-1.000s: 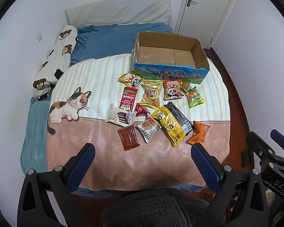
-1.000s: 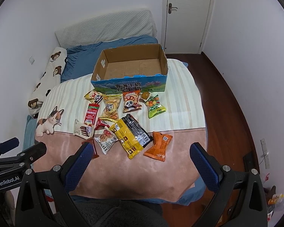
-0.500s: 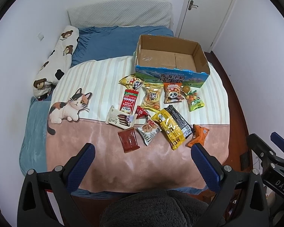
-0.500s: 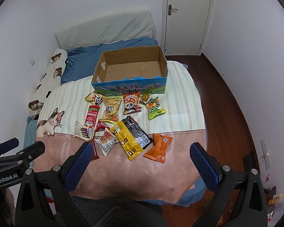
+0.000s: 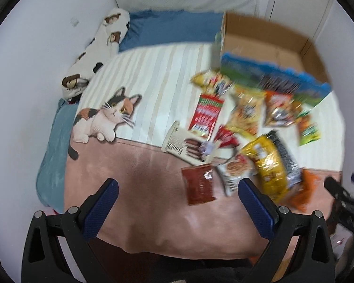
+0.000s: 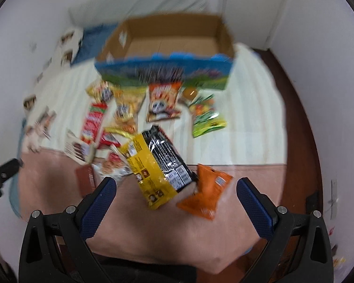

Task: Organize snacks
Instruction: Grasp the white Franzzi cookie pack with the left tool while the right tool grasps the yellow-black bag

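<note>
Several snack packets lie scattered on the bed blanket in front of an empty cardboard box (image 5: 269, 54) (image 6: 174, 44). Both views are motion-blurred. My left gripper (image 5: 175, 199) is open above the pink part of the blanket, with a dark red packet (image 5: 199, 185) just ahead between its fingers. Beside that packet lies a cream biscuit pack (image 5: 184, 141). My right gripper (image 6: 175, 199) is open too, close over a yellow-and-black bag (image 6: 157, 165) and an orange packet (image 6: 206, 192). Nearer the box lie a panda packet (image 6: 162, 102) and a green candy bag (image 6: 206, 115).
A cat print (image 5: 106, 115) marks the blanket's left side. A bear-patterned pillow (image 5: 96, 52) lies against the left wall, with a blue sheet (image 5: 170, 28) behind. Wooden floor (image 6: 302, 127) and a door (image 6: 252, 7) are to the right of the bed.
Both grippers have moved forward and down toward the snacks, which now look much larger. The left view has swung left. Nothing has been picked up.
</note>
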